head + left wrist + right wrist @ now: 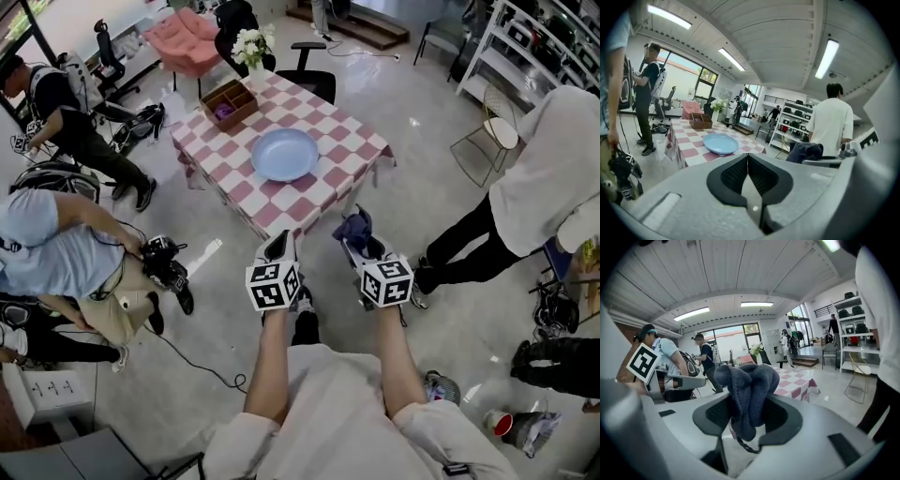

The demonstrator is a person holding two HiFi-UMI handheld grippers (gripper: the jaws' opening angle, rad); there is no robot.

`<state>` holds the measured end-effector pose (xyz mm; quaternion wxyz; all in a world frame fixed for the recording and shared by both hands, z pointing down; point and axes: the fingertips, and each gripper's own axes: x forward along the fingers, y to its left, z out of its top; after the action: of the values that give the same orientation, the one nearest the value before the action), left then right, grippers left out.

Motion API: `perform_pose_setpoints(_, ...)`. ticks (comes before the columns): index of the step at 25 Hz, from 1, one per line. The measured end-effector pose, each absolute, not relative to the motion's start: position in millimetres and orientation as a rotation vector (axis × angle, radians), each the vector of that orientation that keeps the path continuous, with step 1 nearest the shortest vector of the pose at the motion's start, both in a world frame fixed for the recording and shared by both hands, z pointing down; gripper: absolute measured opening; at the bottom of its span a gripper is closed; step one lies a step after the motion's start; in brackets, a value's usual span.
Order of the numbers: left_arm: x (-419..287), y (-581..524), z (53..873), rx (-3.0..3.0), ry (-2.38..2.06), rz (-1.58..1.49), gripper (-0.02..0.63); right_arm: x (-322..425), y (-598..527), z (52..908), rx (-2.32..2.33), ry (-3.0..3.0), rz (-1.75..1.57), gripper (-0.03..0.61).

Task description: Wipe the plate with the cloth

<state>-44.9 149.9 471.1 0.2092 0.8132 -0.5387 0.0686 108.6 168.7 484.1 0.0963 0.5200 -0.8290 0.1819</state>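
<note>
Cloth (pixel 749 380), dark and softly crumpled, sits pinched in right gripper (pixel 748 417).

My head view looks steeply down at the checkered table (pixel 352 141) and plate (pixel 284 154) from just short of them; both gripper views sit low, looking forward across at that same table

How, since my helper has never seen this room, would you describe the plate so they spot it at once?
Find the pink-and-white checked table in the middle of the room. The plate lies near its centre, apart from the wooden box and white flowers at the far corner. It alone is pale blue, round and shallow.
</note>
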Motion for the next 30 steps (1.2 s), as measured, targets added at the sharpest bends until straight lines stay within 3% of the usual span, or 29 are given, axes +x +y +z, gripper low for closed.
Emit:
perform_pose_setpoints(15,-123.7,35.2,510.8,2.032,-1.582,0.092,0.011,79.7,54.4,481.4,1.434,-2.448,0.510,0.179)
perform_pose_setpoints(30,-154.6,-66.2,533.3,2.056,-1.563,0.173,0.011,45.4,-61.7,500.8,1.343,-2.469,0.486,0.179)
